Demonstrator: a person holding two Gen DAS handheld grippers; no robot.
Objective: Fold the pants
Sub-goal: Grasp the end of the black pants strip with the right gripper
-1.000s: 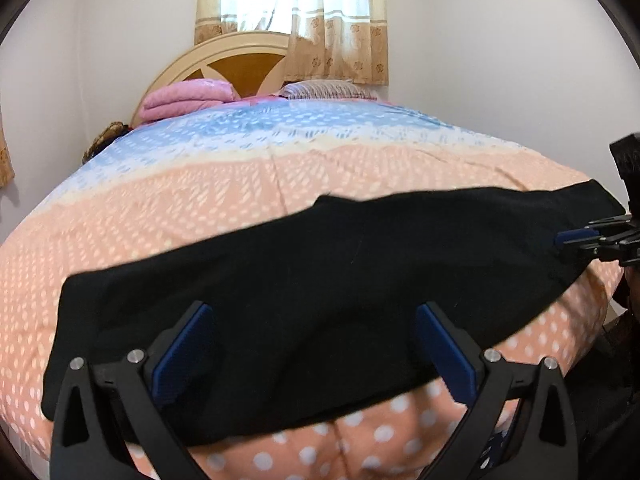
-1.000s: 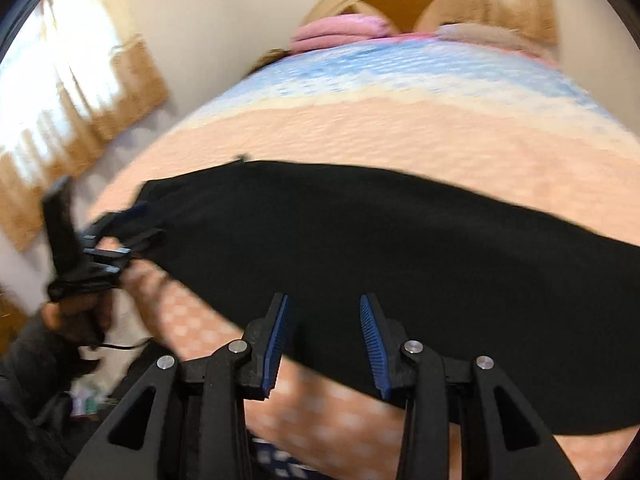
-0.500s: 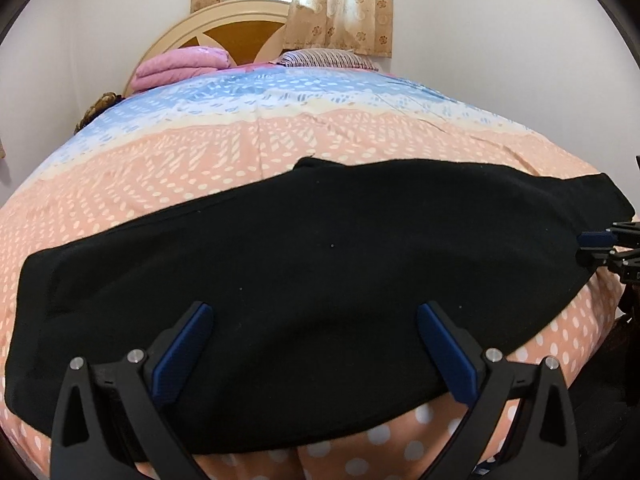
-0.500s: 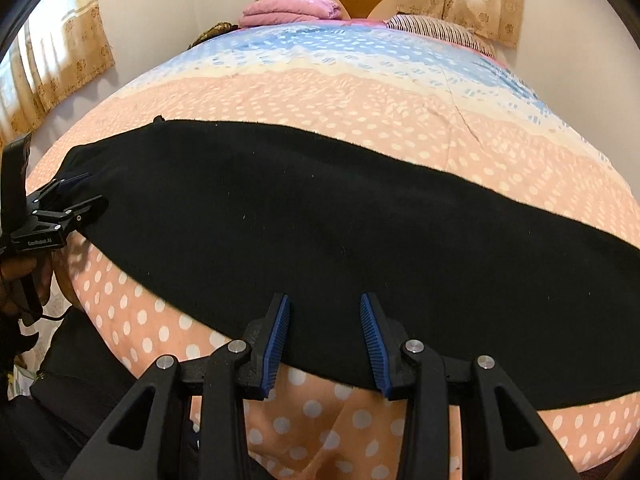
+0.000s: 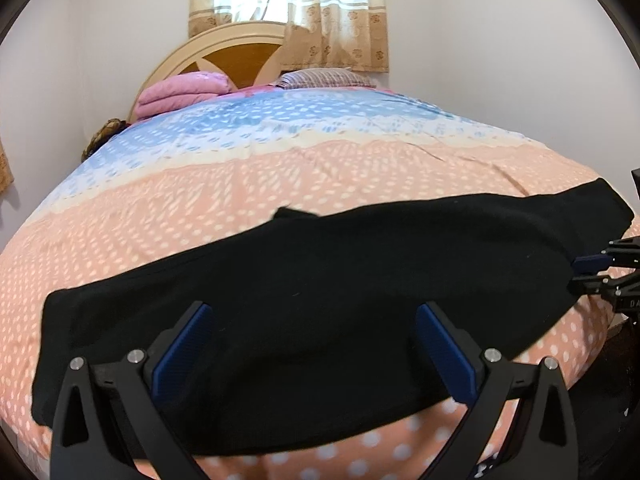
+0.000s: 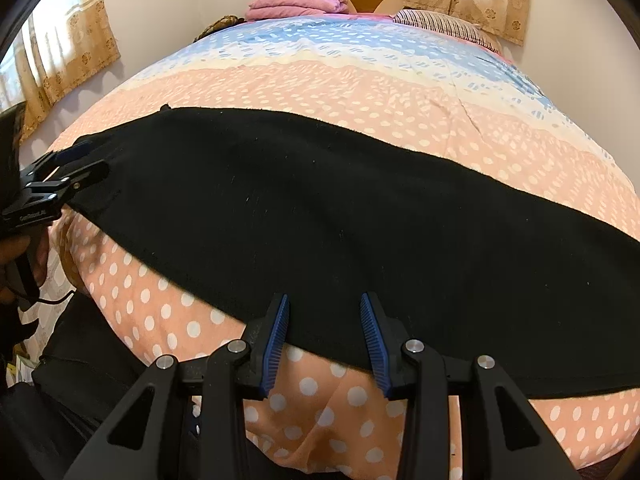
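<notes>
Currently the black, soft knit pants (image 5: 320,300) are lying flat in one long band across the near end of the bed's peach, white-dotted quilt (image 5: 240,176), with their near edge running along the mattress edge closest to the person. Probable reason: laid out lengthwise like this, both ends are sitting within reach of one gripper each, so an end-to-end fold is possible.

The left gripper (image 5: 312,352) is hovering over the near edge of the cloth with its blue-padded jaws standing wide apart; nothing is pinched between them. In the right wrist view this same tool (image 6: 76,164) is sitting at the band's left end, its fingers just over the fabric there.

The right gripper (image 6: 324,336) is pointing down at the near hem, jaws parted to a narrow gap and gripping nothing; the hem is lying just ahead of the pads. Judgement: the narrower gap suits a thin double layer of fabric.

The pink folded blanket (image 5: 180,92) and the striped pillow (image 5: 324,79) are staying at the headboard, well apart from the work area.

Judged step: both tools are lining up on the near hem; folding not yet begun.
</notes>
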